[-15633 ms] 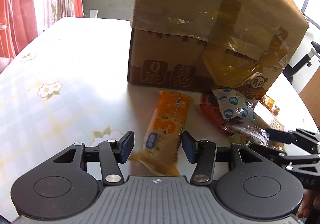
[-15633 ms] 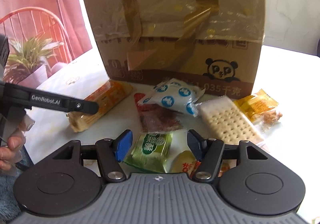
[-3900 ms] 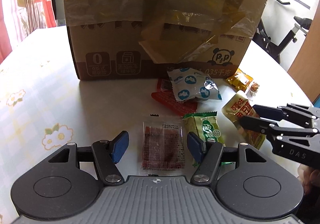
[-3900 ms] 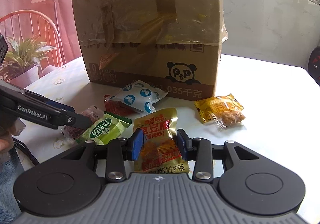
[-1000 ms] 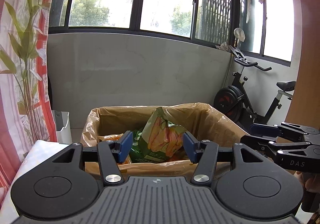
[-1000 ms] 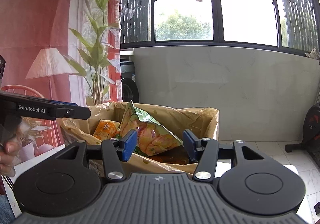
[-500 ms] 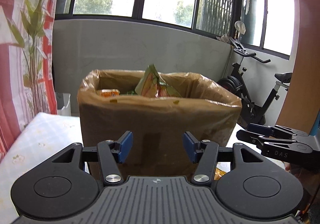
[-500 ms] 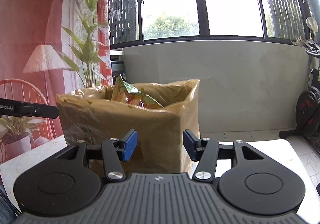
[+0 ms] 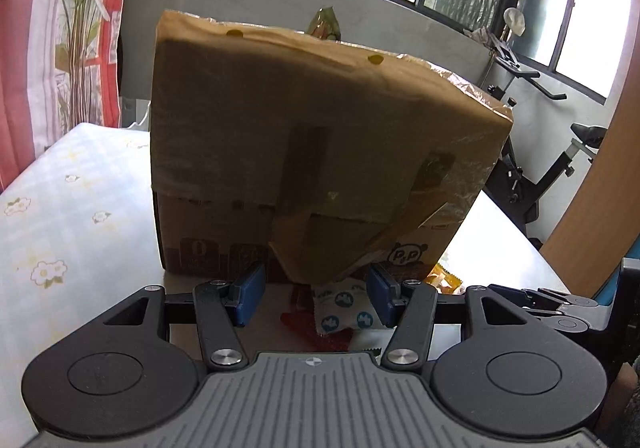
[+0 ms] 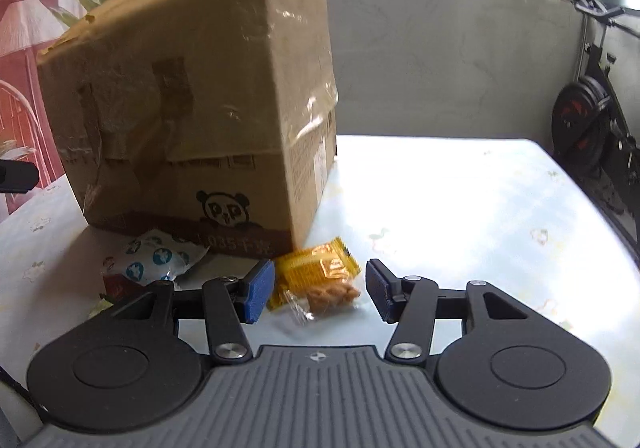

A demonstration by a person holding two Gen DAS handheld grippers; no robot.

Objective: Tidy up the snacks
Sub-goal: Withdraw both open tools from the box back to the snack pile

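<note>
Snacks wait at the cardboard box (image 10: 192, 119): right gripper (image 10: 320, 294), fingers wide and empty, straddles the orange packet (image 10: 316, 276); left gripper (image 9: 316, 298), equally spread and empty, frames the white-and-blue packet (image 9: 344, 318). Closing on crinkly film risks a slip.

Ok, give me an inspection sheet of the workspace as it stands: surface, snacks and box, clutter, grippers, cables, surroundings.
Surface: table with a pale floral cloth.
Job's things: taped cardboard box, a snack bag poking out of its top; blue-dotted white packet, red packet and orange packet lie on the table at its base.
Clutter: nothing seen.
Grippers: left gripper open, fingers either side of the blue-dotted packet; right gripper open, fingers either side of the orange packet.
Cables: nothing seen.
Surroundings: windows, curtain, exercise bike.
</note>
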